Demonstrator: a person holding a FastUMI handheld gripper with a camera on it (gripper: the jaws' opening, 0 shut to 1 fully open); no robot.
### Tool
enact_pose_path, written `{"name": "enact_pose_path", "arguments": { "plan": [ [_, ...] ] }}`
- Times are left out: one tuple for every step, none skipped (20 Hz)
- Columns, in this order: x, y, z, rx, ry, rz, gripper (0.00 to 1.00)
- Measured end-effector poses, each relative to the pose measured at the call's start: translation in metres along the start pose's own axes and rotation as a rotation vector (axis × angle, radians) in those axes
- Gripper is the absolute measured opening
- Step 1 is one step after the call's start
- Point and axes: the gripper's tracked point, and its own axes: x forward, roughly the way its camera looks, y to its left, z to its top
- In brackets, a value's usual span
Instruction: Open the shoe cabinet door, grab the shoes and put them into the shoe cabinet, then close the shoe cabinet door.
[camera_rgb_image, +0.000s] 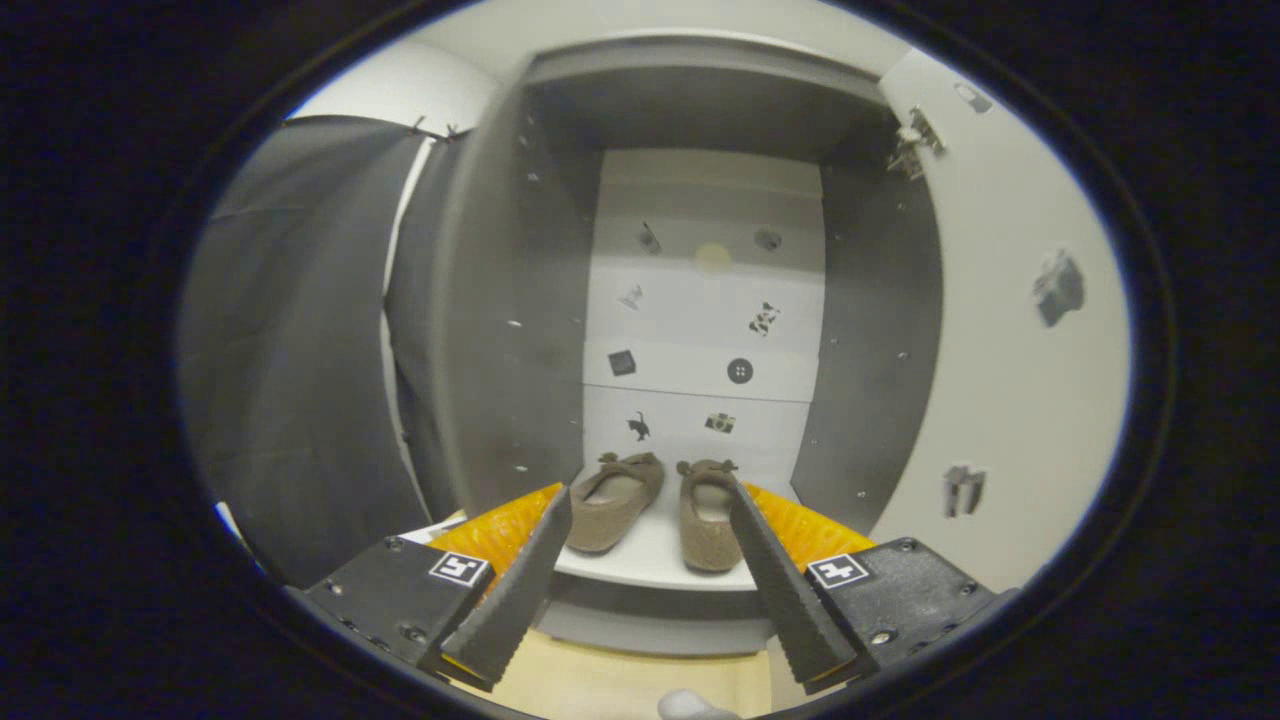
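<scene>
Closing step: judged next, since both shoes sit inside; back straight out, then swing the door shut.
Claw: fingers spread wide, holding nothing.
Shoes: pair side by side on the white shelf, just ahead between the fingertips, apart from them.
Door: open, right of the cabinet.

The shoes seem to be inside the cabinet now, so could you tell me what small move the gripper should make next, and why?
Probably draw back and swing toward the open door on the right. Both shoes sit side by side on the cabinet shelf, and the gripper is open and holds nothing, its fingers apart on either side of them. Closing the door is what remains.
</scene>
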Motion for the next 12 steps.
{"name": "enact_pose_path", "arguments": {
  "plan": [
    [-0.024, 0.007, -0.004, 0.002, -0.001, 0.028, 1.0],
    [-0.048, 0.013, -0.01, -0.001, 0.002, 0.047, 1.0],
    [-0.071, 0.016, -0.015, -0.009, 0.001, 0.064, 1.0],
    [-0.093, 0.017, -0.019, -0.026, -0.004, 0.073, 1.0],
    [-0.115, 0.017, -0.023, -0.04, -0.007, 0.082, 1.0],
    [-0.132, 0.026, -0.035, -0.054, 0.001, 0.103, 1.0],
    [-0.153, 0.027, -0.039, -0.047, 0.003, 0.122, 1.0],
    [-0.175, 0.025, -0.041, -0.031, 0.005, 0.139, 1.0],
    [-0.193, 0.02, -0.043, -0.018, 0.007, 0.155, 1.0],
    [-0.212, 0.011, -0.044, -0.009, 0.003, 0.165, 1.0],
    [-0.228, 0.001, -0.044, -0.009, -0.004, 0.165, 1.0],
    [-0.246, -0.013, -0.046, -0.015, -0.009, 0.163, 1.0]
  ]
}}
